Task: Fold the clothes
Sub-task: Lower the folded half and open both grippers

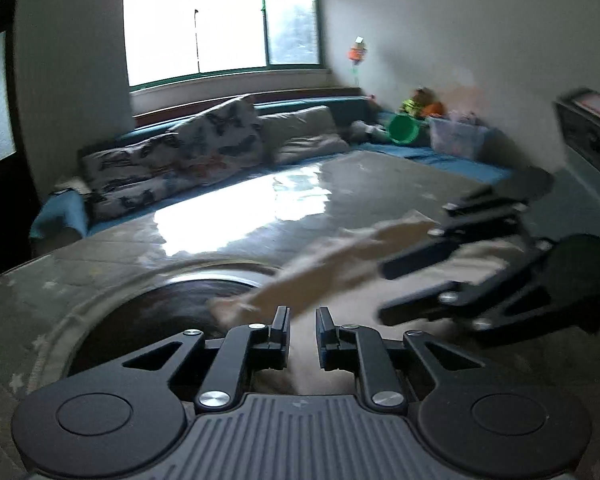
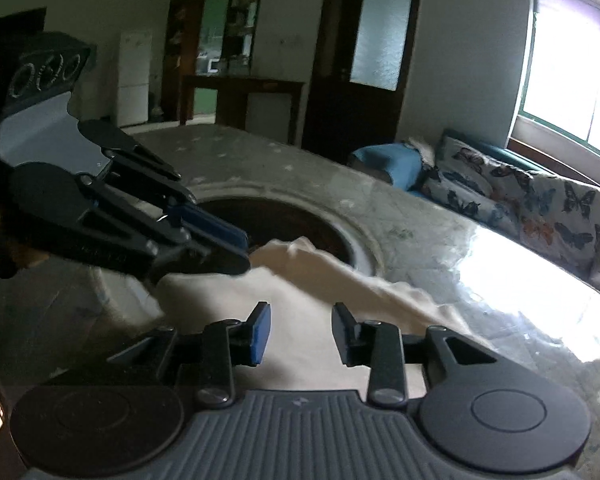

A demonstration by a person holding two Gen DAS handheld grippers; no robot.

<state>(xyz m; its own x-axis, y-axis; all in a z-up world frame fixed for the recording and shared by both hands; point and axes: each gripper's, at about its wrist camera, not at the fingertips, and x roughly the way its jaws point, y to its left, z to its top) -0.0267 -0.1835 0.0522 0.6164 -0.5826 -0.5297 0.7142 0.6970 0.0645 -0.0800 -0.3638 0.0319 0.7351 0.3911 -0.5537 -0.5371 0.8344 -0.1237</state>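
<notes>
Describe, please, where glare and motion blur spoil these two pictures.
Left wrist view: the window is blown out, its glare lies on the glossy grey tabletop, and the cream cloth garment and right gripper are smeared by motion. Right wrist view: glare whitens the tabletop at the right, the left gripper is blurred, and fisheye distortion bends the room.

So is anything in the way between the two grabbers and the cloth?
Nothing visible. The cream-coloured cloth lies right under both open grippers, left gripper and right gripper, on the glossy grey table.
</notes>
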